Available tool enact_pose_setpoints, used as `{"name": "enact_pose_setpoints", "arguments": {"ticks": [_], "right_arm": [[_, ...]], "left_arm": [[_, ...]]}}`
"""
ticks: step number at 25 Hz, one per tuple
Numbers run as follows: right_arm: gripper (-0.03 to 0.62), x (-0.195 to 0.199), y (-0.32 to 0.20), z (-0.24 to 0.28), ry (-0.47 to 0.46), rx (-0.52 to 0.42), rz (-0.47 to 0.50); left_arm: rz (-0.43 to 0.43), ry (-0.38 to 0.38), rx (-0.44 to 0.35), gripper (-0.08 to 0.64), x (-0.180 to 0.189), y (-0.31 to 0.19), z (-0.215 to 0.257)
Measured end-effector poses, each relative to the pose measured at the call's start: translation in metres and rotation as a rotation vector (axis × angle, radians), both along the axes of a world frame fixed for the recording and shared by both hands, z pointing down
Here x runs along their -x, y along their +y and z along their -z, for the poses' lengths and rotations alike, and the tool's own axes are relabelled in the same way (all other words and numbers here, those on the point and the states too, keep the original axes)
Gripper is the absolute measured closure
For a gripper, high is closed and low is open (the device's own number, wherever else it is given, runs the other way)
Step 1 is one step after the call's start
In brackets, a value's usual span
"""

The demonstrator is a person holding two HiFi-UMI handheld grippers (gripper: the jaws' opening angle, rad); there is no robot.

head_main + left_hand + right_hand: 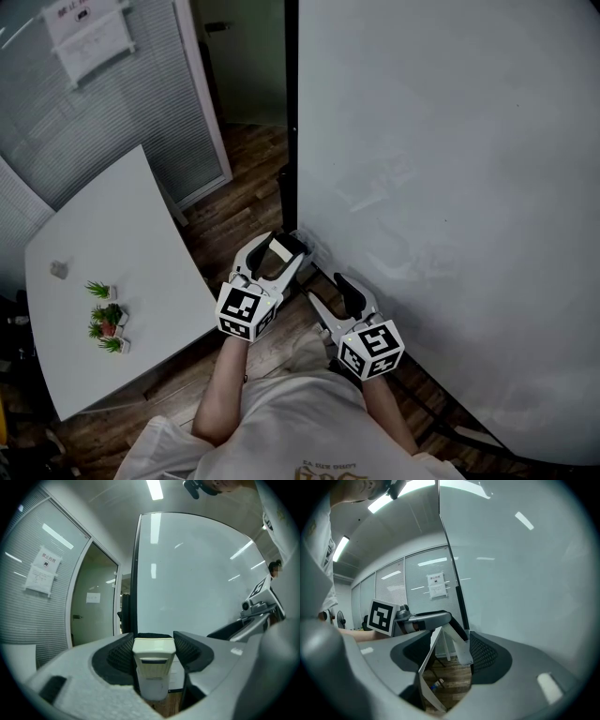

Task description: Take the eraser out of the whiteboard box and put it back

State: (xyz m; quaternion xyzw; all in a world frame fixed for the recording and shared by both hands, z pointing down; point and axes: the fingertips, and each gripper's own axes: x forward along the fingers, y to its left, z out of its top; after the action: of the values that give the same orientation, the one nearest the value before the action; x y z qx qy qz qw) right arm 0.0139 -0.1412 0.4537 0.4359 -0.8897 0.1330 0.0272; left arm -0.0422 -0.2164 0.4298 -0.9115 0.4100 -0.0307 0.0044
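left claw (280, 247) clamped on the cream eraser (153, 663), centre frame beside the whiteboard (450, 187); right claw (326, 290), just lower right, jaws wide around a thin pale panel (427, 656), grip unclear.

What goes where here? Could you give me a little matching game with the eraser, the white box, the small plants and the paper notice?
Things:
1. eraser
2. white box
3. small plants
4. paper notice

Places:
A. on the white table
B. between the jaws of the right gripper
C. up on the blinds
D. between the jaws of the left gripper

Pairs: 1-D, 2-B, 3-A, 4-C
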Motion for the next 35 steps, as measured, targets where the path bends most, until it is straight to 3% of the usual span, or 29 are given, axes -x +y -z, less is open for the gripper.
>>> {"name": "enact_pose_setpoints", "arguments": {"ticks": [12,35], "right_arm": [[0.328,0.002,0.007,0.005,0.002,-0.017,0.003],[0.328,0.007,0.033,0.015,0.005,-0.050,0.007]], "left_arm": [[0.015,0.001,-0.072,0.296,0.006,0.019,0.026],[0.057,0.011,-0.100,0.296,0.028,0.059,0.038]]}}
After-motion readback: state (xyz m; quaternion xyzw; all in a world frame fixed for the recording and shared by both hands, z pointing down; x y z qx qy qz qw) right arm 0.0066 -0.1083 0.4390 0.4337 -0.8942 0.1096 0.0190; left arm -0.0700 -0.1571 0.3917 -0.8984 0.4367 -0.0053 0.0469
